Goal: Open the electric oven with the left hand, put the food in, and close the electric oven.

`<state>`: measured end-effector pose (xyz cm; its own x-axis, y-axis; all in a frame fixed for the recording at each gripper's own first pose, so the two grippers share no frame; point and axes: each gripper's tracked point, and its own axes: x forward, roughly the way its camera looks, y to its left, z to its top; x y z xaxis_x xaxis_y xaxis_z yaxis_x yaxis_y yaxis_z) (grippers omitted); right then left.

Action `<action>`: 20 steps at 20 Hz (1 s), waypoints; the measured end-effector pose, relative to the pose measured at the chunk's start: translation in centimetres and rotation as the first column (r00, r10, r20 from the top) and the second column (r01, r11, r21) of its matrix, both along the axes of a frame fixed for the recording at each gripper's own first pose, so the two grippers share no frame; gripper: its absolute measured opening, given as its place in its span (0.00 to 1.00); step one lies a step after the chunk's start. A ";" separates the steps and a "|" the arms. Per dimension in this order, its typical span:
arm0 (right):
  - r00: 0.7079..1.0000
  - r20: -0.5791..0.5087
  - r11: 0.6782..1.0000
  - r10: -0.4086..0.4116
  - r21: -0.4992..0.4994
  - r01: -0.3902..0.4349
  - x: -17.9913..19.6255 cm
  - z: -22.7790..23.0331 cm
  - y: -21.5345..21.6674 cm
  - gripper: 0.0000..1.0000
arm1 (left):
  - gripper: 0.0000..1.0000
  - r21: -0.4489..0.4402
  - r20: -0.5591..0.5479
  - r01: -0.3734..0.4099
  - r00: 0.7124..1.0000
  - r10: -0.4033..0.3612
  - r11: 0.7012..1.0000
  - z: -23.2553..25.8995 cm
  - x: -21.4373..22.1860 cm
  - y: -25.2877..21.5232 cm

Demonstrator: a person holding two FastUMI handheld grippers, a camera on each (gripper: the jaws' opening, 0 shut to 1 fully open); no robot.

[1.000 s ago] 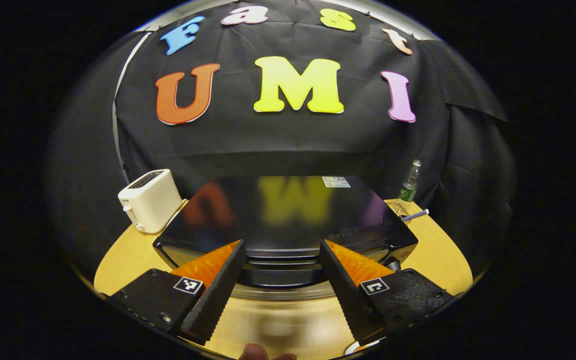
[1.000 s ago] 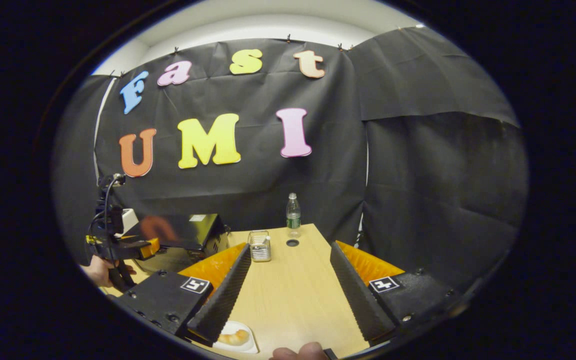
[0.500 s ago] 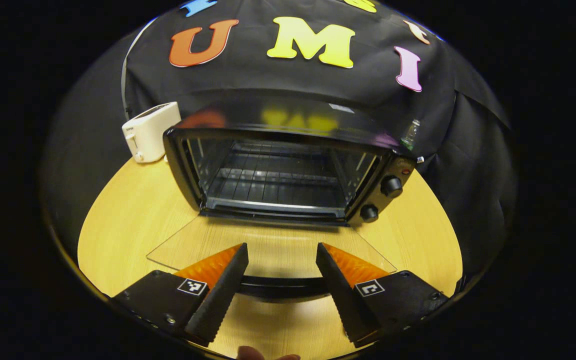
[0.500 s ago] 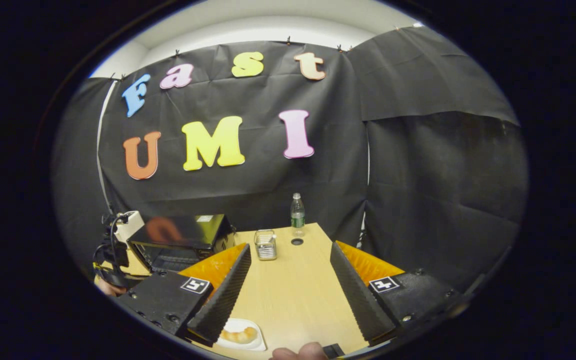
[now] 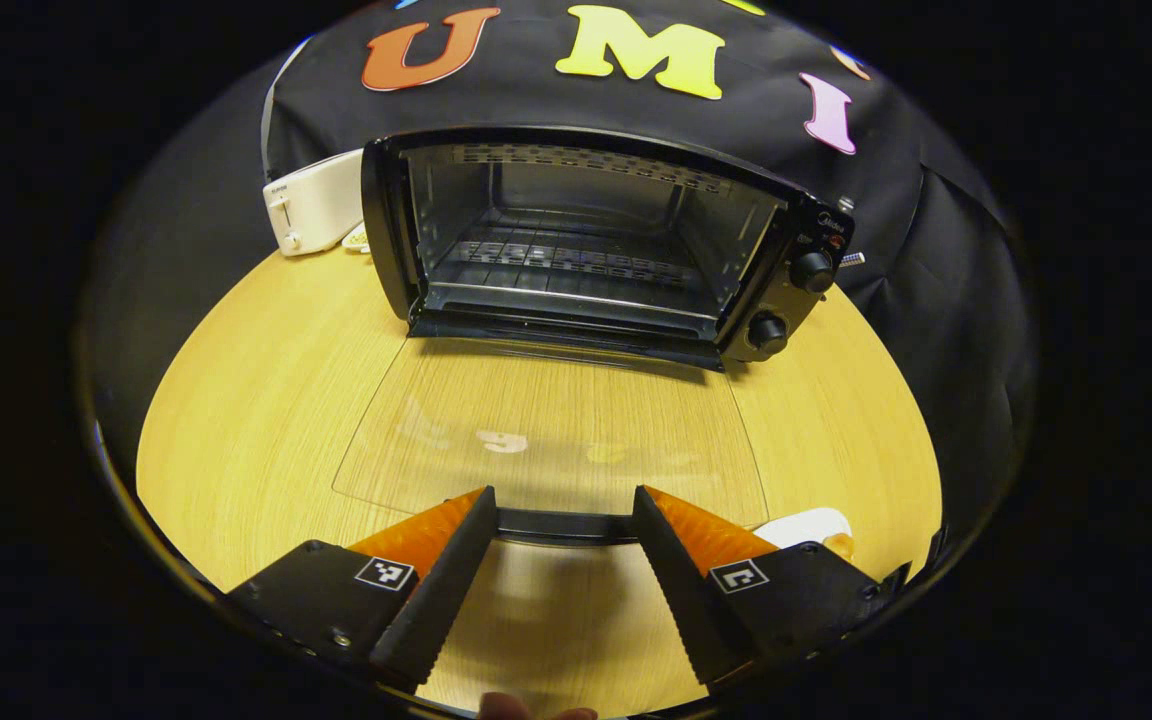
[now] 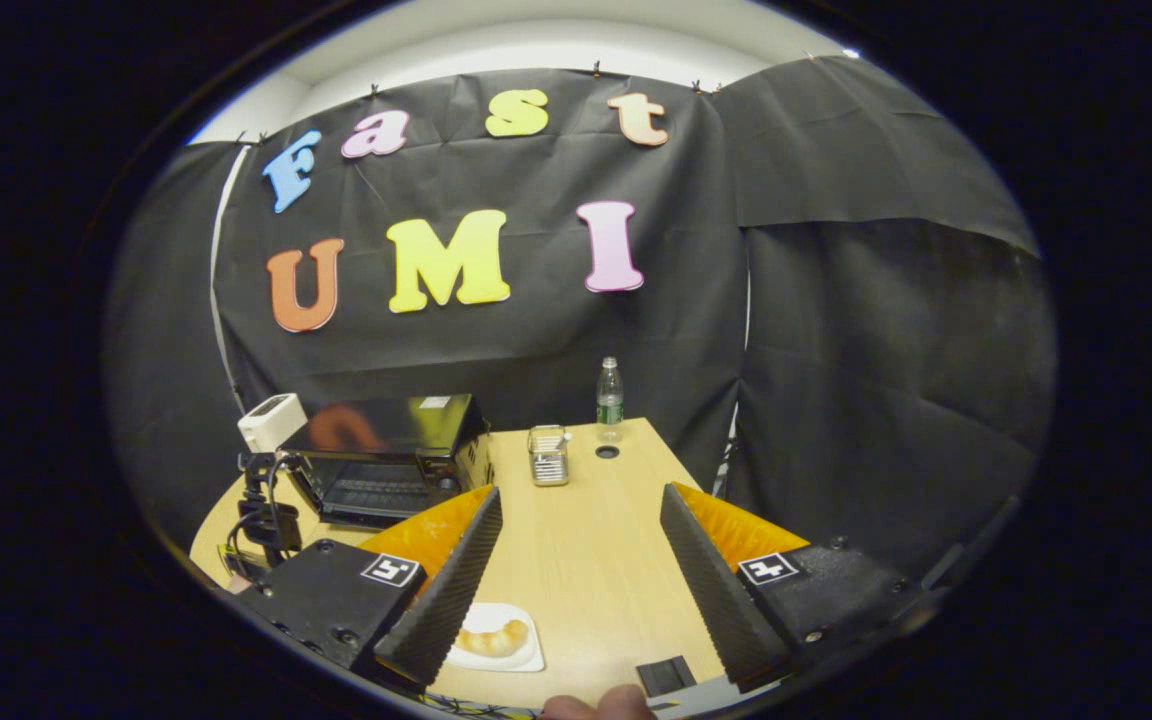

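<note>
Between left tool (image 5: 564, 530) fingers, curved black handle (image 5: 564, 527); glass door (image 5: 556, 430) flat

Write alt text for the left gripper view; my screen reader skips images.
The electric oven stands open on a wooden table, its glass door folded flat toward the open left gripper, whose fingers flank the door handle. A white toaster sits behind.

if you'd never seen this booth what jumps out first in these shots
The electric oven at the back of the wooden table, its glass door dropped flat toward the open left gripper, whose fingers flank the door handle. Next, the croissant on a white plate beside the open right gripper.
</note>
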<state>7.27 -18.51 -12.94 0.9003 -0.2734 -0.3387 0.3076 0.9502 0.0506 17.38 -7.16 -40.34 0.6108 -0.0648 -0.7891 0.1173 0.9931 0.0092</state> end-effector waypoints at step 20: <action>0.986 -0.135 0.995 0.103 0.011 -0.102 -1.6 -3.9 7.6 1.00 | 0.93 -0.068 0.268 0.116 0.959 -0.094 0.991 10.5 0.7 0.4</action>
<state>5.63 -10.95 -16.88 0.8694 -0.1803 -0.4600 0.2129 0.9769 0.0195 18.08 -6.73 -29.80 0.7828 -0.1977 -0.5901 0.2256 0.9738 -0.0270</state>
